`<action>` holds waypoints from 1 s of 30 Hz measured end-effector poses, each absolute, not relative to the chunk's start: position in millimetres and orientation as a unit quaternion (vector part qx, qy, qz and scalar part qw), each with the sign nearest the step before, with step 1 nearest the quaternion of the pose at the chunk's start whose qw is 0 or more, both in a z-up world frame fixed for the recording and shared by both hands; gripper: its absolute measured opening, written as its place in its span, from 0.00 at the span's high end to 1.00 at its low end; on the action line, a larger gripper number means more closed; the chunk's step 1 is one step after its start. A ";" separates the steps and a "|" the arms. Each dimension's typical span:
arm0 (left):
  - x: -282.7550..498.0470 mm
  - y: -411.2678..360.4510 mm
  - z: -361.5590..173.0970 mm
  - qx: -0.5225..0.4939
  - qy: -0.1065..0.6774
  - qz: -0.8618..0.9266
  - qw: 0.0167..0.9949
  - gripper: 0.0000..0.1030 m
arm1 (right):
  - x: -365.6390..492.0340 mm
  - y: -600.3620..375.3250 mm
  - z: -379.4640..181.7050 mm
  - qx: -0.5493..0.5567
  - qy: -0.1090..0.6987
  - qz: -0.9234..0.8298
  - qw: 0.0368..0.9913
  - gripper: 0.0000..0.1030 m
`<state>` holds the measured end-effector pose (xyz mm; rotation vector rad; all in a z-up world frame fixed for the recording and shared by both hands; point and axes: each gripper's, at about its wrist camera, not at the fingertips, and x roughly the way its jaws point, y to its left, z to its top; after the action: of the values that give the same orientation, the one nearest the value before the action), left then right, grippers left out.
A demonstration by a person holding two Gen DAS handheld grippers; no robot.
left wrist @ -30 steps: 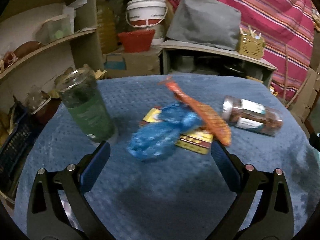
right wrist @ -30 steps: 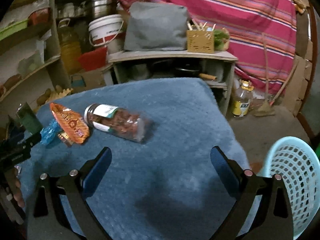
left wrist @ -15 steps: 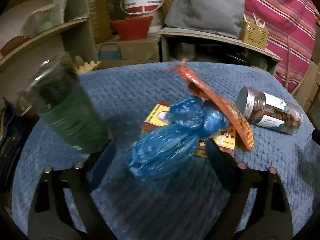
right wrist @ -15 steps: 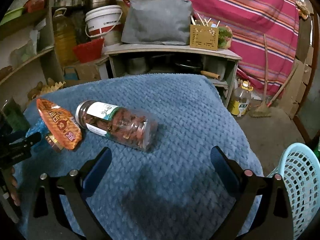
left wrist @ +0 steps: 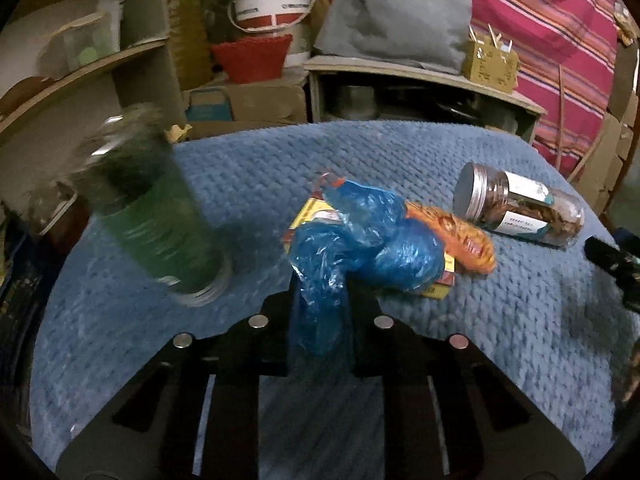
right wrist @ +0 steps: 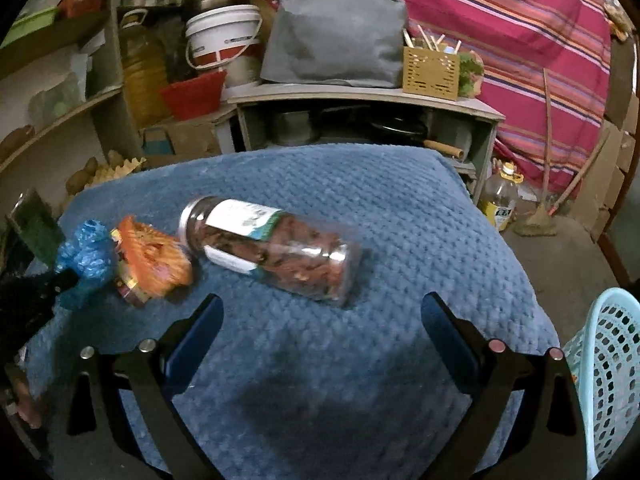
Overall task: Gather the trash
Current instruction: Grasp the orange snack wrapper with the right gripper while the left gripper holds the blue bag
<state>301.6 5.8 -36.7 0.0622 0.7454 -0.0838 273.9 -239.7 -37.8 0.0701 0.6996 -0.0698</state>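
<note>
Left tongs (left wrist: 320, 300) closing on blue bag (left wrist: 360, 248), labels unreadable

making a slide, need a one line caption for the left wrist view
Left gripper fingers closing on a crumpled blue plastic bag atop a blue blanket.

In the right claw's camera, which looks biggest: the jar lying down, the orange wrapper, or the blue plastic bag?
Largest to smallest, as they look:
1. Jar lying down
2. Orange wrapper
3. Blue plastic bag, which looks about the wrapper's size, and part of it is hidden, so I won't rank those two.
</note>
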 end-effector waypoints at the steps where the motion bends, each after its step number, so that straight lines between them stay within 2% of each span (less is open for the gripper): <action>1: 295.7 10.3 -33.3 0.029 0.361 -0.036 0.931 0.84 | 273.4 -235.0 -37.9 0.030 0.343 -0.031 0.938 0.06; 11: 271.4 68.0 -18.8 0.030 0.355 0.007 0.934 0.84 | 270.3 -185.7 -42.7 0.002 0.346 -0.001 0.938 0.06; 22: 278.6 124.4 -25.4 -0.012 0.376 0.040 0.926 0.84 | 302.1 -108.5 -32.4 -0.105 0.346 0.017 0.932 0.08; 25: 279.6 128.4 -25.0 -0.022 0.375 0.036 0.926 0.84 | 313.6 -93.0 -36.7 -0.120 0.351 0.028 0.928 0.14; 28: 278.7 129.0 -23.6 -0.025 0.372 0.030 0.927 0.84 | 328.3 -85.4 -42.4 -0.133 0.363 0.033 0.922 0.32; 30: 278.5 127.6 -23.4 -0.030 0.372 0.026 0.927 0.84 | 337.6 -87.3 -44.6 -0.119 0.377 0.043 0.918 0.40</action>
<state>278.5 127.6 -23.4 -0.0610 0.7622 0.0538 337.6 -87.3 -44.6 -0.2448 0.7755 0.0878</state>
